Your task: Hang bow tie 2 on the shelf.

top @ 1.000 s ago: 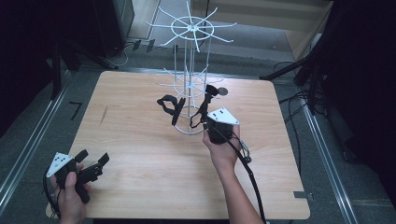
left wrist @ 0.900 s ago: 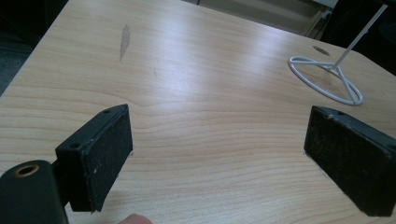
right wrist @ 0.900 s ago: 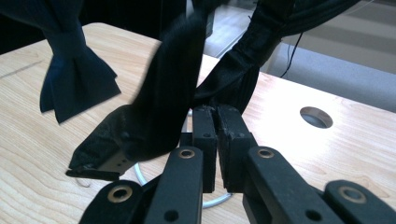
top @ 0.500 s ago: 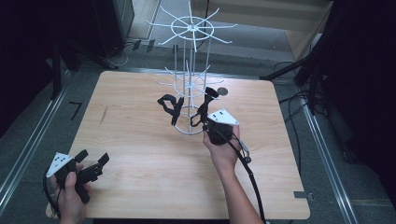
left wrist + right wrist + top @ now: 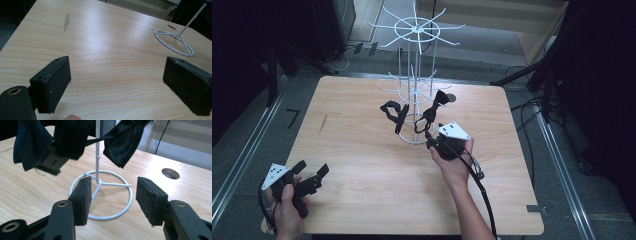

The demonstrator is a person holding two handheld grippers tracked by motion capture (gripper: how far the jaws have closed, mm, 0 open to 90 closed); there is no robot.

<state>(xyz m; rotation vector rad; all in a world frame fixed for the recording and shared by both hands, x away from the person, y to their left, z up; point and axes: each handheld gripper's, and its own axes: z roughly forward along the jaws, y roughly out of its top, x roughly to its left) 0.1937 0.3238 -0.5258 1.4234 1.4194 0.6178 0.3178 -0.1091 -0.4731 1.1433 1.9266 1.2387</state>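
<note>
A white wire rack [image 5: 414,75] stands mid-table on a ring base [image 5: 105,217]. Two black bow ties hang from its lower arms, one on the left [image 5: 394,112] and one on the right [image 5: 435,104]. In the right gripper view they hang close above the jaws, the left tie [image 5: 67,140] with a clip and the right tie [image 5: 122,142]. My right gripper [image 5: 112,197] is open just in front of the base, holding nothing; the high view shows it [image 5: 430,136] below the right tie. My left gripper [image 5: 312,170] rests open at the table's front left corner, its jaws [image 5: 117,85] wide apart over bare wood.
The wooden table [image 5: 362,150] has a round hole [image 5: 451,98] behind the rack and a dark smear [image 5: 66,21] at the left. The rack's base [image 5: 175,42] lies far ahead of the left gripper. Cables and dark equipment surround the table on the floor.
</note>
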